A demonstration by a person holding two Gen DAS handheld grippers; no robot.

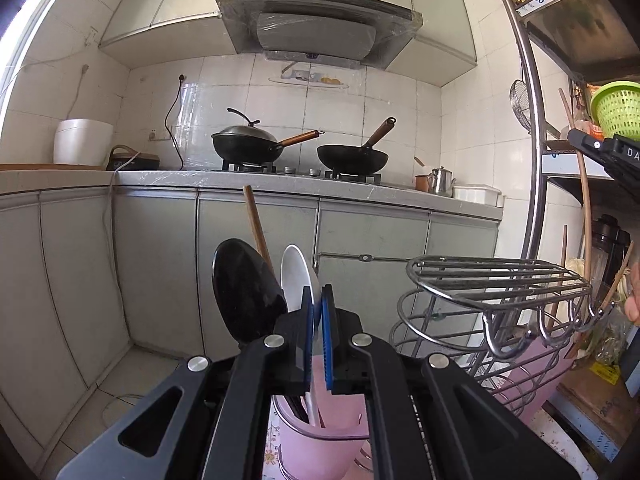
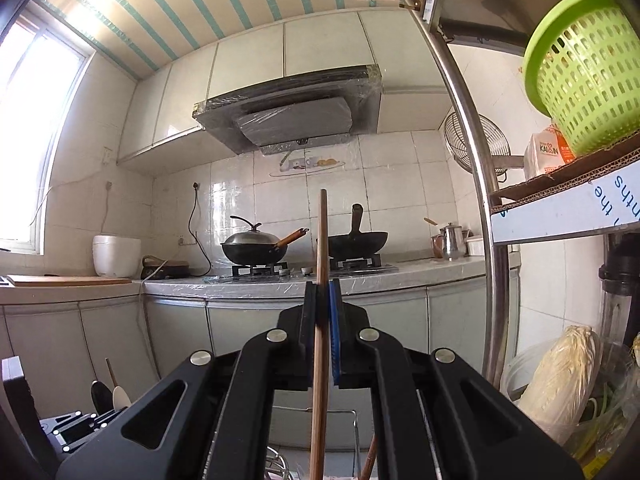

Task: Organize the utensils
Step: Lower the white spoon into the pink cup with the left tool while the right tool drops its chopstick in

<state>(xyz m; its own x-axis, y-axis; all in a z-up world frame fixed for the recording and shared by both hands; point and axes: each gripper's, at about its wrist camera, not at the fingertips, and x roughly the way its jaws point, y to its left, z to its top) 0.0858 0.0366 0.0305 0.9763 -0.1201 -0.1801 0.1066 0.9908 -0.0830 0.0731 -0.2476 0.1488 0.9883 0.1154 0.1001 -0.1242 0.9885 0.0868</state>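
Item: your left gripper point(image 1: 317, 312) pinched the white plastic spoon point(image 1: 298, 276) standing in the pink plastic holder point(image 1: 320, 446) (beside a black ladle point(image 1: 244, 292)). Your right gripper point(image 2: 322, 312) clamped an upright wooden stick point(image 2: 322, 240).

Domestic kitchen, identified by a gas hob point(image 2: 308, 269) carrying two woks point(image 1: 245, 145) under a range hood point(image 1: 316, 24), tiled walls, grey base cabinets point(image 1: 256, 248), a rice cooker point(image 2: 116, 255) and a kettle point(image 2: 452, 240).
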